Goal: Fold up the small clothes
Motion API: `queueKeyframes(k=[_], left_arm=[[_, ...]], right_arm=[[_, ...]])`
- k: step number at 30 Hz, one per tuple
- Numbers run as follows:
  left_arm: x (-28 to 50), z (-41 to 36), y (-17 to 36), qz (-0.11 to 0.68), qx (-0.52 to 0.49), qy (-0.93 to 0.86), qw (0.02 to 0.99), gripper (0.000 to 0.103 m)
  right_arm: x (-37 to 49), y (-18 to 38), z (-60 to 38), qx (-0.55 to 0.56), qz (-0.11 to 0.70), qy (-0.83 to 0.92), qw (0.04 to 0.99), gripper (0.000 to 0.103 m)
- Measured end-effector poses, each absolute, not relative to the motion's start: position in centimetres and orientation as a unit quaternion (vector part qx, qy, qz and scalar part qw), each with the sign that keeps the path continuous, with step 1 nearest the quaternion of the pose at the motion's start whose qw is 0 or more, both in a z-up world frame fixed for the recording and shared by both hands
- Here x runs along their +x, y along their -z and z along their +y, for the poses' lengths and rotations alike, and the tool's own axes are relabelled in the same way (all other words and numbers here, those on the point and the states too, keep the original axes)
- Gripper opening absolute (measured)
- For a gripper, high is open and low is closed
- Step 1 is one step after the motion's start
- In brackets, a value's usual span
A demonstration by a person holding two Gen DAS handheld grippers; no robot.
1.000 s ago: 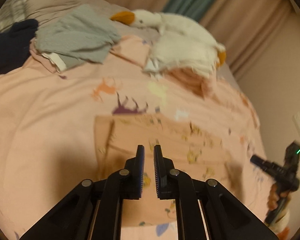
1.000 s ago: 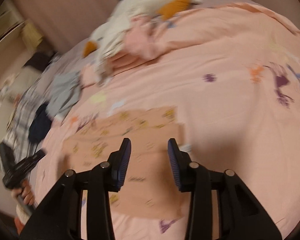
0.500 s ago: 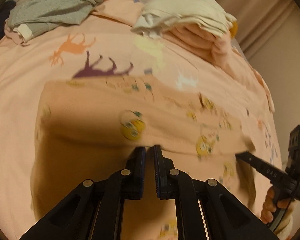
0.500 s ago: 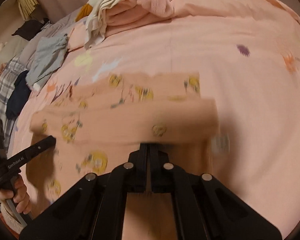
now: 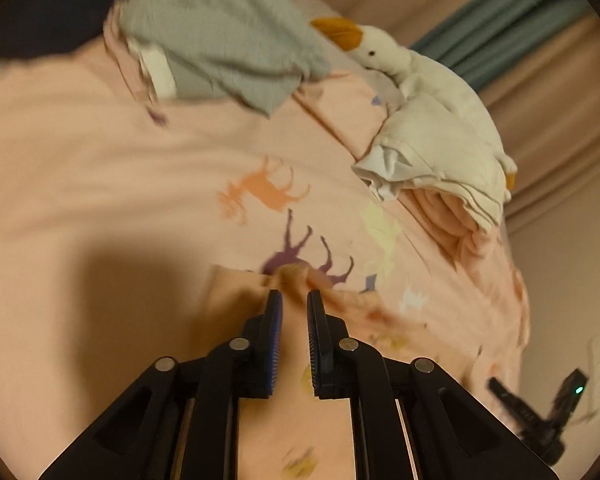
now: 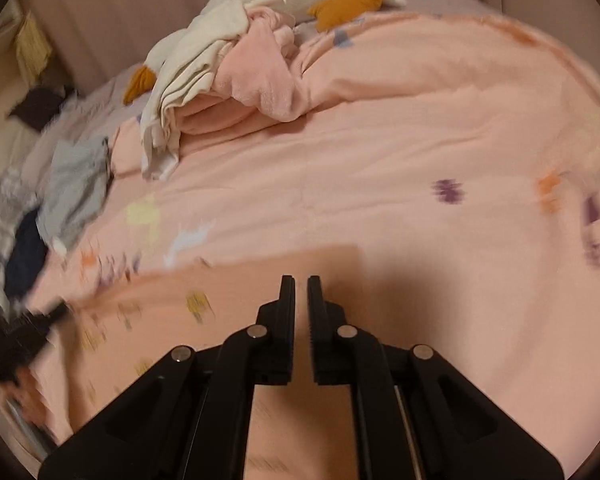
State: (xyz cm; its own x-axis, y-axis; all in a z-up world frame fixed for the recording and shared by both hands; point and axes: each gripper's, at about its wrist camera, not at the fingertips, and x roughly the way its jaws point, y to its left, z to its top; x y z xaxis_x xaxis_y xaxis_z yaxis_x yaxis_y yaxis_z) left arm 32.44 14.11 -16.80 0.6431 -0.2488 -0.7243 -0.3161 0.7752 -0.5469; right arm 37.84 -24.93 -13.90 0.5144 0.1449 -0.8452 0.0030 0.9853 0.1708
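A small peach garment with yellow prints [image 5: 364,320] lies folded on the pink bedspread, also in the right wrist view [image 6: 228,300]. My left gripper [image 5: 294,300] has a narrow gap between its fingers; a bunched fold of the garment's far edge sits at the tips. My right gripper [image 6: 301,286] is over the garment's right part, its fingers nearly together with a thin gap, nothing visibly between them. The right gripper also shows in the left wrist view [image 5: 540,412], blurred, at the lower right.
A grey garment [image 5: 228,36] and a dark one [image 5: 56,16] lie at the far left. A white goose plush [image 5: 412,76] lies behind a stack of cream and pink folded clothes [image 5: 440,168]. The stack also shows in the right wrist view [image 6: 228,76].
Both grippers carried the garment's near edge over to the far side, folding it. The left jaws have parted slightly; the right, shut on cloth half a second ago, now show a thin gap.
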Motion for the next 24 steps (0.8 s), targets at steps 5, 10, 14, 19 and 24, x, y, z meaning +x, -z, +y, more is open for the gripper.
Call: queueKeyframes(k=[5, 10, 14, 19, 24], left_arm=[[28.8, 14.8, 13.6, 0.413, -0.321, 0.000, 0.852, 0.008], [25.3, 12.4, 14.0, 0.445, -0.308, 0.016, 0.841, 0.008], [23.2, 10.7, 14.3, 0.451, -0.275, 0.019, 0.849, 0.008], [23.3, 10.9, 15.6, 0.461, -0.275, 0.010, 0.844, 0.008], [25.8, 11.3, 16.9, 0.471, -0.287, 0.030, 0.834, 0.020]], right_arm=[[32.6, 11.5, -27.7, 0.067, 0.500, -0.026, 0.863, 0.009], [28.8, 10.8, -28.9, 0.107, 0.511, -0.042, 0.852, 0.009], [26.4, 10.4, -27.8, 0.089, 0.515, -0.041, 0.851, 0.009], [23.8, 10.8, -27.0, 0.083, 0.528, -0.052, 0.844, 0.017], [20.7, 11.7, -27.4, 0.116, 0.525, -0.090, 0.838, 0.030]])
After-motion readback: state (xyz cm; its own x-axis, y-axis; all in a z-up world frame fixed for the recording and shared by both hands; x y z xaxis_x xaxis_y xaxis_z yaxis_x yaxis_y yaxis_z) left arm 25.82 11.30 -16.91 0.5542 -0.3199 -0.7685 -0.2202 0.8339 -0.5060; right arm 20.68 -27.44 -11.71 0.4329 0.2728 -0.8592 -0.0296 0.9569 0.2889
